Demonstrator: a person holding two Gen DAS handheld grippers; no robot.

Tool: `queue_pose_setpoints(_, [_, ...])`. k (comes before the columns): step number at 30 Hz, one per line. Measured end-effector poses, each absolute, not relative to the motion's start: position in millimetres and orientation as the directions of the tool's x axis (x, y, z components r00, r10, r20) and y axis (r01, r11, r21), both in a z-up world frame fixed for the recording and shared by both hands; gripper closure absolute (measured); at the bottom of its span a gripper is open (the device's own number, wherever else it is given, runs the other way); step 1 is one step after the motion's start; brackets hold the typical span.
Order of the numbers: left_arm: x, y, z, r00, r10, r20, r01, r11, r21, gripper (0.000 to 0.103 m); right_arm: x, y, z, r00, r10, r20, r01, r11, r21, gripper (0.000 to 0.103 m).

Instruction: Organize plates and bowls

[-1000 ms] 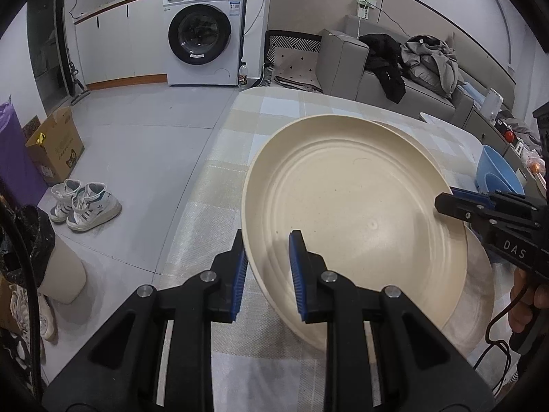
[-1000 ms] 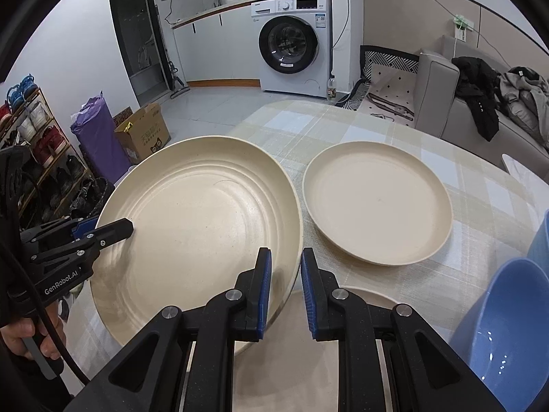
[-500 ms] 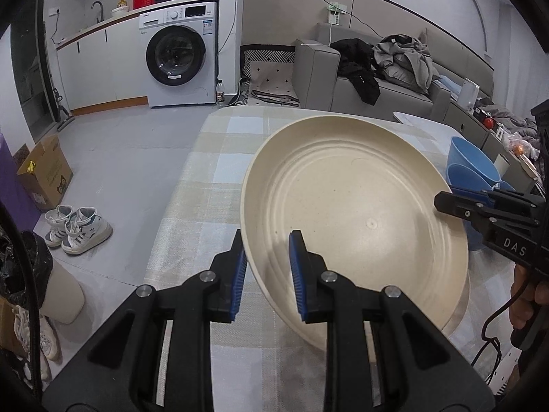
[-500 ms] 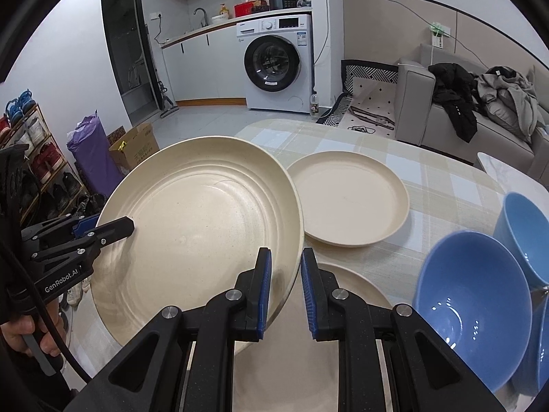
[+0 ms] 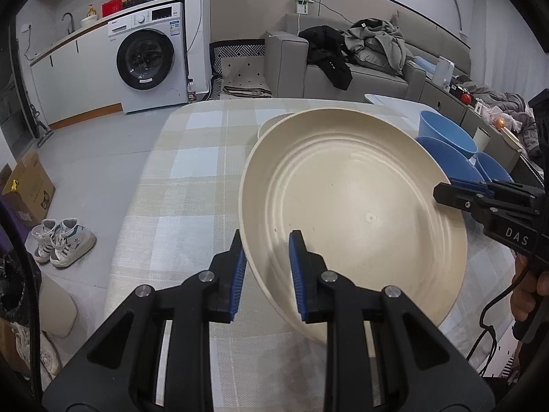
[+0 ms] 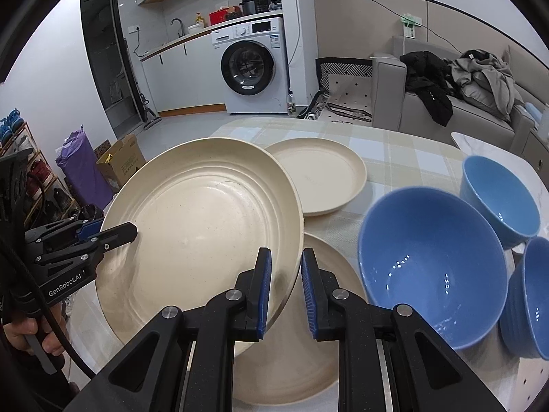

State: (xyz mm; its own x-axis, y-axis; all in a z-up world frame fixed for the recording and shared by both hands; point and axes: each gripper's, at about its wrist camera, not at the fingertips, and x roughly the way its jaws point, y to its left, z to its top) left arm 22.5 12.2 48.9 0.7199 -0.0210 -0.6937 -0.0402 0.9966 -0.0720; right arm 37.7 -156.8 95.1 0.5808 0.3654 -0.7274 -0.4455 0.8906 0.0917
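A large cream ribbed plate (image 5: 353, 213) (image 6: 199, 226) hangs tilted above the checked table, held at opposite rims. My left gripper (image 5: 267, 240) is shut on its near-left rim and shows in the right wrist view (image 6: 113, 233) too. My right gripper (image 6: 286, 257) is shut on the opposite rim and appears at the right of the left wrist view (image 5: 456, 194). A smaller cream plate (image 6: 315, 178) lies further back on the table. Another cream plate (image 6: 308, 360) lies under my right gripper. Three blue bowls (image 6: 432, 274) (image 6: 497, 195) (image 6: 528, 295) stand to the right.
The checked tablecloth (image 5: 192, 185) ends at a rounded edge on the left, with floor, white shoes (image 5: 63, 242) and a cardboard box (image 5: 27, 185) below. A washing machine (image 6: 252, 68) and a grey sofa (image 6: 463, 103) with clothes stand behind the table.
Both grippers have carried the large plate up and to the right across the table. The blue bowls have come into view and the smaller cream plate sits further back.
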Motion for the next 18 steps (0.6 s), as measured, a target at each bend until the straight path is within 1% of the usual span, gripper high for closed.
queue_pose_setpoints(8, [26.0, -8.6, 43.0, 0.704, -0.037, -0.71, -0.006, 0.998, -0.057, 0.082, 31.0, -174.1, 90.7, 0.584, 0.349, -0.733, -0.407, 0.907, 0.107, 0.084])
queue_pose_setpoints(18, [38.2, -2.1, 32.7, 0.68, -0.051, -0.731, 0.013, 0.998, -0.057, 0.082, 23.4, -179.9, 81.2, 0.577, 0.341, -0.742, -0.376, 0.918, 0.129, 0.083])
